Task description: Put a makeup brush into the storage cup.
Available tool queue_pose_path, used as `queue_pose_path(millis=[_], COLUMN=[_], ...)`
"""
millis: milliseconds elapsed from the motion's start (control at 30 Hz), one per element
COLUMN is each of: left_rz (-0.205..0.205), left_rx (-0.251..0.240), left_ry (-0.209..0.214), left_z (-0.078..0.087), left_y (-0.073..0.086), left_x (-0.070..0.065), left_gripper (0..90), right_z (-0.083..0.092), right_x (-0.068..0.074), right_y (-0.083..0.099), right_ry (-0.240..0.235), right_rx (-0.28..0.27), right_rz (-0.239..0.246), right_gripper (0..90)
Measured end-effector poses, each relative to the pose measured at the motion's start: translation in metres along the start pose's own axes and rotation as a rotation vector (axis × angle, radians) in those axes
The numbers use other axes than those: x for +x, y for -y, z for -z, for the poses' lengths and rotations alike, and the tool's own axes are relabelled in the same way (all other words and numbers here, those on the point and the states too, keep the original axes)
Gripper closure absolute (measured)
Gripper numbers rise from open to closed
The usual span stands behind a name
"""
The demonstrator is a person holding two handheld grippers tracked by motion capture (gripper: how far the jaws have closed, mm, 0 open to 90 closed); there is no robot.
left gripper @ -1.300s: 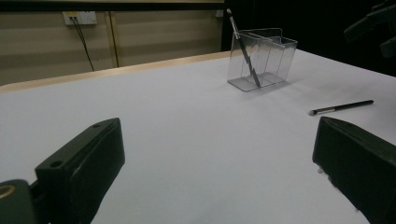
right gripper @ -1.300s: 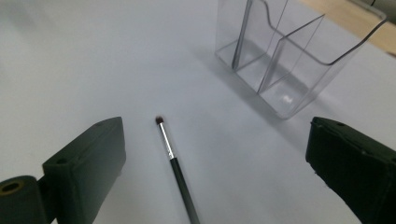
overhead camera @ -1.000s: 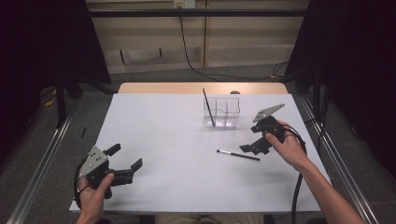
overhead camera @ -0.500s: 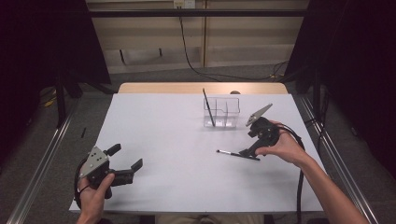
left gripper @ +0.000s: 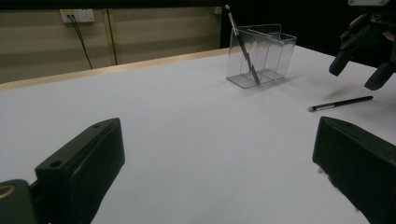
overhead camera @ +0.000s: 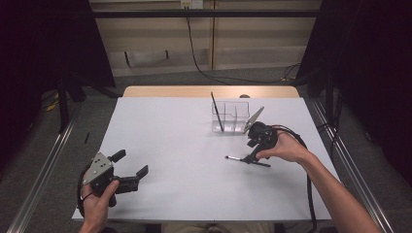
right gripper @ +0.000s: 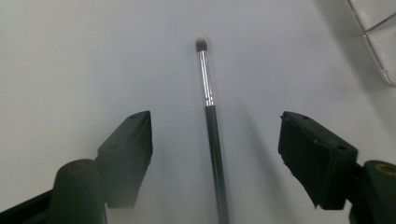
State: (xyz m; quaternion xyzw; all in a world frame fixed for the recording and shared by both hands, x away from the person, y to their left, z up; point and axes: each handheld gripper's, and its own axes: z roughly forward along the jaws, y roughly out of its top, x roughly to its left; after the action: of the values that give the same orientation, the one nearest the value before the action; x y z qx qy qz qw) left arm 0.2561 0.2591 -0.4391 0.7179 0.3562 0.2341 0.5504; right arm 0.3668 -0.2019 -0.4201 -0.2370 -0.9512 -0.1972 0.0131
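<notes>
Brush (right gripper: 208, 100) lies flat on the tabletop (overhead camera: 184, 145) just in front of the organizer (overhead camera: 231, 116), between the closing right claw's (right gripper: 215, 149) jaws, untouched; handle end cut off. Left claw (left gripper: 219, 172) gapes empty, well apart.

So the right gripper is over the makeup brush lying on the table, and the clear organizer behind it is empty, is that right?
Not quite: the clear organizer already holds one brush, leaning in a compartment, as the left gripper view shows. The right gripper does straddle the makeup brush on the table.
</notes>
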Motion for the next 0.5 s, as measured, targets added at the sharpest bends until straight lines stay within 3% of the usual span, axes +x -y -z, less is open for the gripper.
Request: queue_pose_path(millis=[167, 233, 500], left_rz=[-0.009, -0.007, -0.011], left_rx=[0.004, 0.008, 0.012], left_ry=[0.002, 0.005, 0.005], left_z=[0.000, -0.001, -0.001], left_y=[0.000, 0.000, 0.000], left_x=[0.000, 0.000, 0.000], left_gripper=[2.3, 2.3, 2.2], right_z=[-0.006, -0.009, -0.019], right_x=[-0.001, -0.001, -0.002], right_y=[-0.006, -0.008, -0.014], right_ry=[-0.014, -0.005, -0.028], right_rx=[0.037, 0.067, 0.124], right_rz=[0.021, 0.040, 0.074], right_gripper=[35.2, 43.8, 54.2])
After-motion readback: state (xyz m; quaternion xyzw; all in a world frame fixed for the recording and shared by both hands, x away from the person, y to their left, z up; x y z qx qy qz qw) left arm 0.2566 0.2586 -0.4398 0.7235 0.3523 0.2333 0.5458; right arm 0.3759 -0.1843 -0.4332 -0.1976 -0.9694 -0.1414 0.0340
